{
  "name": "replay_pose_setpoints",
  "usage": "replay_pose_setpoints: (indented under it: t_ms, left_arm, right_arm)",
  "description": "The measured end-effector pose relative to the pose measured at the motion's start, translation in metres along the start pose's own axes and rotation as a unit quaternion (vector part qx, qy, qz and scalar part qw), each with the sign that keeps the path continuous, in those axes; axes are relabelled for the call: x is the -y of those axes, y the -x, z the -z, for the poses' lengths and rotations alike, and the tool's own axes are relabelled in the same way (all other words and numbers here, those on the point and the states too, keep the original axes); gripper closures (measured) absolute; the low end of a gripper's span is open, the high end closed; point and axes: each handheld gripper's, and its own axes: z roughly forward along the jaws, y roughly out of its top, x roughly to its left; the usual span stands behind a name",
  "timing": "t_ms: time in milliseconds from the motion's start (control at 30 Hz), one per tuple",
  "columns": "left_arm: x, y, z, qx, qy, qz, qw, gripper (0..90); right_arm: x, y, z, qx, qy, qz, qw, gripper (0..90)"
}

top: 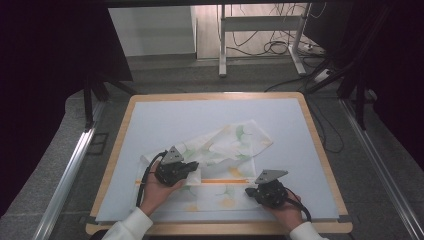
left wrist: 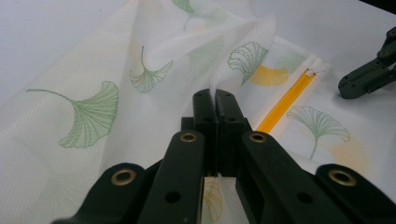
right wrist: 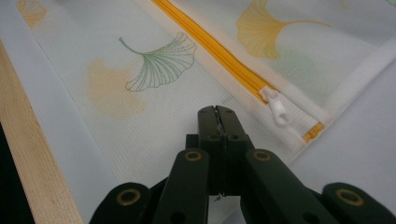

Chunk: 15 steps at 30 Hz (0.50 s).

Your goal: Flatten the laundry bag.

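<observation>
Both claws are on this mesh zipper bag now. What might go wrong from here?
The left claw pinches just a thin fold of the mesh bag; a pull might slip or snag it. The right claw is shut beside the zipper pull, not on it, so the yellow zipper may stay put.

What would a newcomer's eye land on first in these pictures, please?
Probably the white mesh bag printed with green and yellow ginkgo leaves, lying crumpled on the pale blue mat near the table's front edge. Its bright orange zipper runs across it, white pull near one end. The left gripper pinches a raised fold of the mesh; the right gripper is shut over the bag's corner.
</observation>
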Motion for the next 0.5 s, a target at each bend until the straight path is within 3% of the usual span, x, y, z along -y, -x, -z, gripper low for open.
replay_pose_setpoints:
  t_ms: [500]
  left_arm:
    - [0.000,-0.021,0.004,-0.018,0.010,0.025,0.9995,89.4]
  right_arm:
    - [0.000,-0.001,0.000,0.002,0.000,0.004,1.0000,89.2]
